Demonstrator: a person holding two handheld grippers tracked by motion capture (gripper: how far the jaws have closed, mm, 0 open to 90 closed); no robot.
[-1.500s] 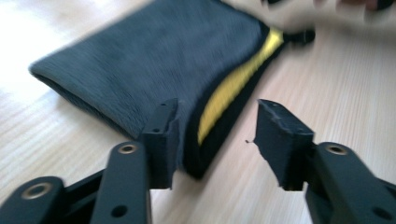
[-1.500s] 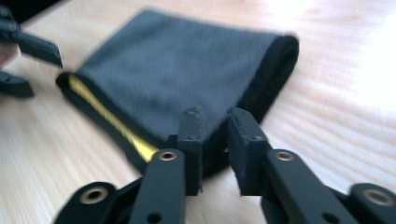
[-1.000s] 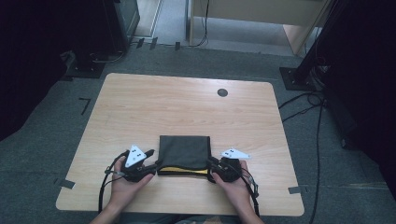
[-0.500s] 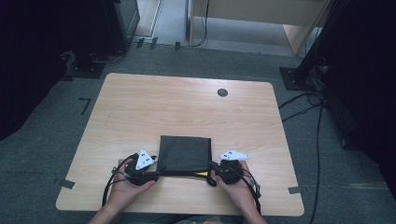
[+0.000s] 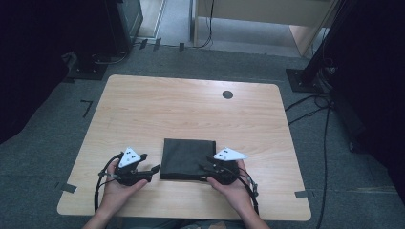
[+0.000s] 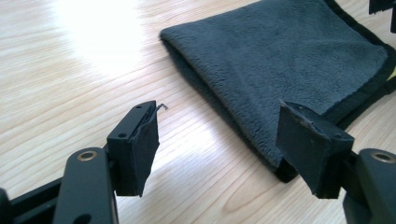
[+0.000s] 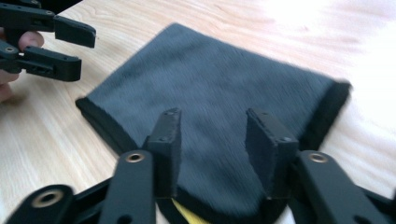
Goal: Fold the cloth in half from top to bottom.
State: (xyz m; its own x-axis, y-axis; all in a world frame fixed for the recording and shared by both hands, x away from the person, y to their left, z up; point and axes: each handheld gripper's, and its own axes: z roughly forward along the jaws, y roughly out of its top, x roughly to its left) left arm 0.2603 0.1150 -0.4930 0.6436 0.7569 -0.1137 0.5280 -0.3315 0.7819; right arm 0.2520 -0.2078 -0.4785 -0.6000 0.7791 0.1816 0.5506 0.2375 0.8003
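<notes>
The folded dark cloth (image 5: pixel 187 158) lies flat on the wooden table (image 5: pixel 191 109), near the edge at my side, between both tongs. My left gripper (image 5: pixel 152 170) stands just beside its left edge, jaws wide and empty, having just opened. My right gripper (image 5: pixel 206 168) is over the right corner, jaws just opened, gripping nothing.

Folded cloth (image 5: pixel 186 158) on table (image 5: pixel 191 109) near front edge, between left tongs (image 5: pixel 152 170) and right tongs (image 5: pixel 204 167)
</notes>
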